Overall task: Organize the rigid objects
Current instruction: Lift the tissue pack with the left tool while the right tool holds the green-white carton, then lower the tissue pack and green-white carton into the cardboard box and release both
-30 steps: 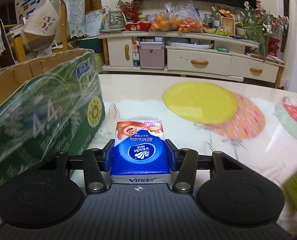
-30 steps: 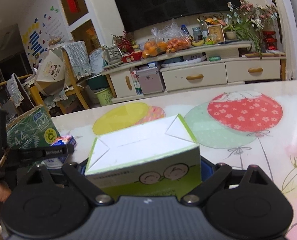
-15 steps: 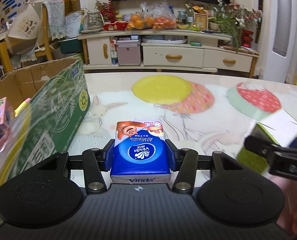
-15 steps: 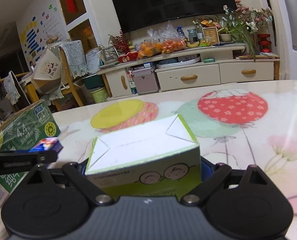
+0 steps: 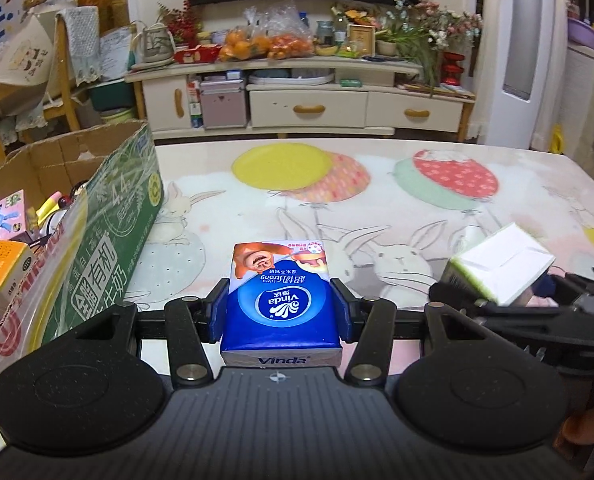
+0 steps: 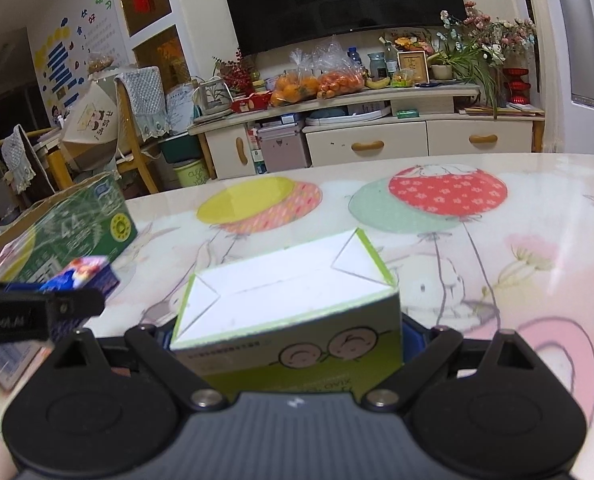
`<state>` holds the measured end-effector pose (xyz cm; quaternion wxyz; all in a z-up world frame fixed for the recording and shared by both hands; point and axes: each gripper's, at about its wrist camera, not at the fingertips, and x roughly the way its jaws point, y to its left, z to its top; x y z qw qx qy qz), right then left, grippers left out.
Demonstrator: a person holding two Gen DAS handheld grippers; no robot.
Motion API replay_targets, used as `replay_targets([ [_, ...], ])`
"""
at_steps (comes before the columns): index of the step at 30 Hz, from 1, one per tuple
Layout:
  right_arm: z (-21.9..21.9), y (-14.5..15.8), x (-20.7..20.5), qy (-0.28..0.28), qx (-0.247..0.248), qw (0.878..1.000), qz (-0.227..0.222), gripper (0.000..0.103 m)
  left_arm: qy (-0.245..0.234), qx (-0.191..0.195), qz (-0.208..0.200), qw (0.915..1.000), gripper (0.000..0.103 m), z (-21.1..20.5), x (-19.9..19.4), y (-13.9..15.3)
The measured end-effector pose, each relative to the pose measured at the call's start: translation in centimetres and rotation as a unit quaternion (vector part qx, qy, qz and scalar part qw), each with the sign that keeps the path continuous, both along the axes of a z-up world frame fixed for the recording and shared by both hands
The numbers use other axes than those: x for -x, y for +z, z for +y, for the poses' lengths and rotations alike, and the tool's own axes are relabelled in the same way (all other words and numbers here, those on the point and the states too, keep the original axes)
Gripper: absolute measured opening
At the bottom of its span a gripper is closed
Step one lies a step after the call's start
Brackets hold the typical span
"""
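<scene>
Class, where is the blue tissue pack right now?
The tissue pack sits clamped in the left claw above the table, right of the cardboard box.

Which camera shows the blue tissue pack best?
The left wrist view: the tissue pack sits centred and sharp between the left gripper's pads, label readable. The right wrist view shows only a blurred corner of it at the left edge.

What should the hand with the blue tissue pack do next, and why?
Probably carry it left, over the open cardboard box. The left gripper is clamped on the tissue pack above the table, and the box beside it already holds other small items. The right gripper holds a green carton.
</scene>
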<state>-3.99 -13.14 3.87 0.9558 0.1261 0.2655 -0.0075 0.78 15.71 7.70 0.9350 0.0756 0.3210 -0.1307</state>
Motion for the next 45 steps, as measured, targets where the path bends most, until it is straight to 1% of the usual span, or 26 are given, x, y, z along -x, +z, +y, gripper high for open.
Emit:
replay_targets([
  [6,1.5,0.5,1.7,0.004,0.016,1.0,0.008,0.094,-0.026,0.005,-0.007,0.9996,0.063,0.0,0.5,0.6],
  [10,2.4,1.0,2.8,0.006,0.024,1.0,0.011,0.094,-0.034,0.015,-0.008,0.9993,0.063,0.6,0.4,1.5],
  [20,2.8,2.6,4.3,-0.003,0.034,0.999,0.007,0.094,-0.028,0.032,-0.015,0.999,0.063,2.2,0.5,3.0],
  [28,4.6,4.3,3.9,0.014,0.043,0.999,-0.004,0.094,0.004,0.045,-0.042,0.9981,0.063,4.7,0.4,4.8],
  [37,8.1,7.5,2.4,0.053,0.059,0.996,-0.034,0.094,0.055,0.047,-0.073,0.9947,0.063,7.6,0.3,6.0],
  [45,11.4,9.6,-0.4,0.089,0.066,0.992,-0.058,0.094,0.1,0.047,-0.078,0.9908,0.063,10.3,-0.3,6.2],
])
